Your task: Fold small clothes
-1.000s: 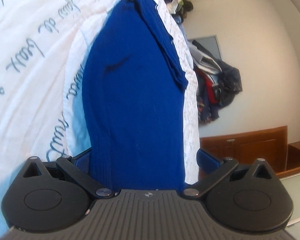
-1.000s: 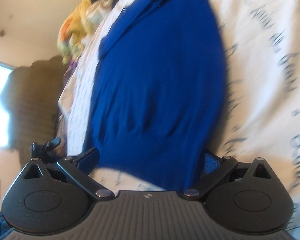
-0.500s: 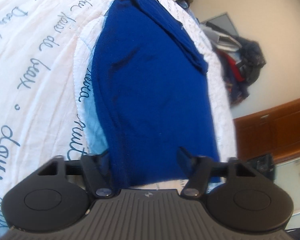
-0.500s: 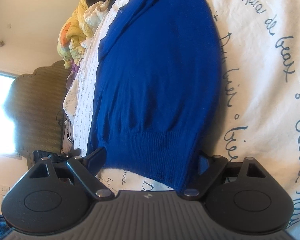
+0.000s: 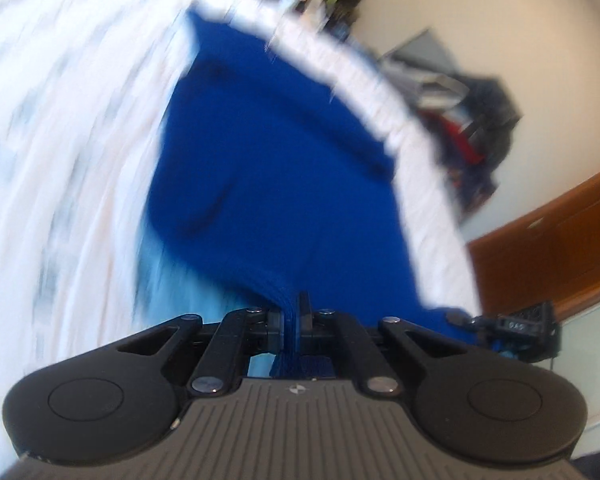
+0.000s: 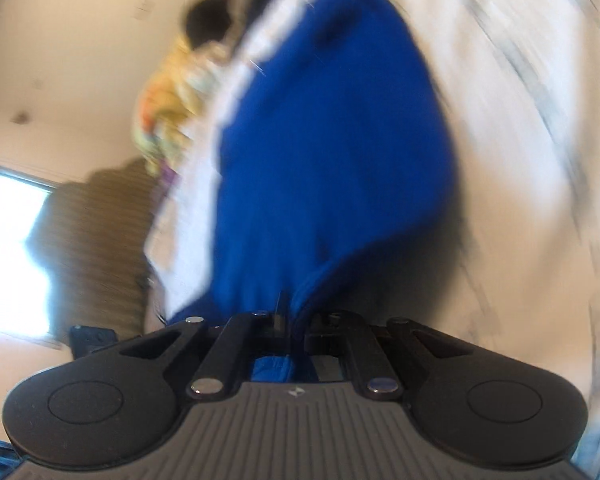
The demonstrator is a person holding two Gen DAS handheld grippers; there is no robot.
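No legible text. Dark script on the white bedsheet (image 5: 60, 128) is blurred beyond reading. Gripper bases carry a small emblem only.

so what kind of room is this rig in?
Most likely a bedroom: the blue garment lies on a white script-printed bed cover, clothes pile against the wall, and a headboard-like brown panel nearby.

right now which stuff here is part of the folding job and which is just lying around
Job:
blue sweater
left gripper, clamped on its hem
right gripper, clamped on its hem

Lying about:
printed bedsheet
dark clothes pile
yellow clothes heap
wooden cabinet
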